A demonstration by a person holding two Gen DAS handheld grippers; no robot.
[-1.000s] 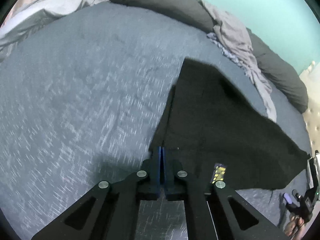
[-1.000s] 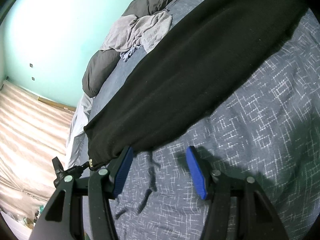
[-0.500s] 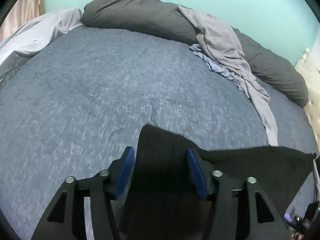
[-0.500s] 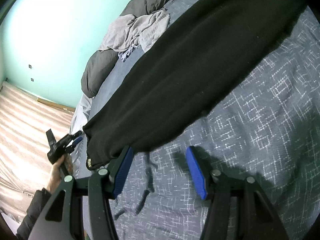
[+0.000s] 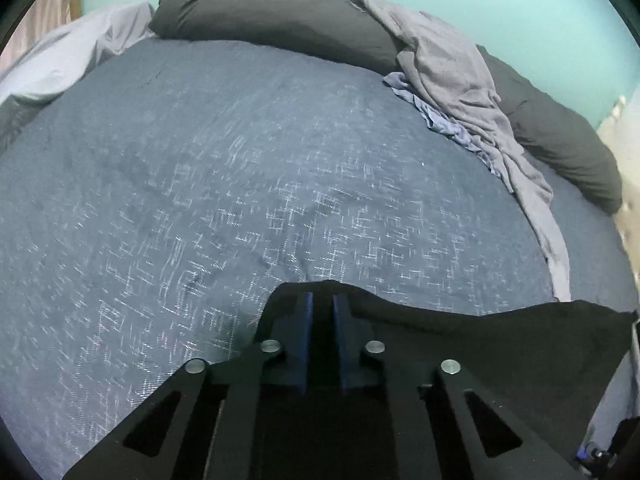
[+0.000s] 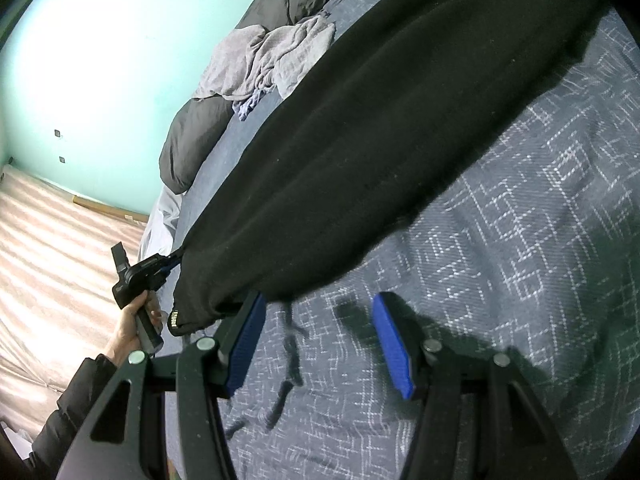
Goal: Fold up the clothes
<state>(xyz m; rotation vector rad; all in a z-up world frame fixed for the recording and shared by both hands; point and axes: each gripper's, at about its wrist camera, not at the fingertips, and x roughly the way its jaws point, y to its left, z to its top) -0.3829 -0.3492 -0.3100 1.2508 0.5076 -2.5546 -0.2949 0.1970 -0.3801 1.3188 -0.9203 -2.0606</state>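
Note:
A black garment [image 6: 400,140] stretches diagonally across the blue patterned bed cover [image 6: 520,280]. My right gripper [image 6: 318,340] hovers open just below the garment's lower edge, with nothing between its blue pads. In the right wrist view, a hand [image 6: 132,324] holds my left gripper [image 6: 148,272] at the garment's corner near the bed edge. In the left wrist view, my left gripper [image 5: 322,308] is shut on a raised fold of the black garment [image 5: 480,340], and black cloth fills the narrow gap between the fingers.
A heap of grey and light blue clothes [image 5: 460,80] lies at the back right of the bed cover [image 5: 240,180], against dark grey bedding [image 5: 280,8] along a teal wall. A pale sheet [image 5: 60,64] sits at the back left.
My left gripper opened over the black garment's edge half a second ago and has now shut on it. The right gripper stays open in the same place.

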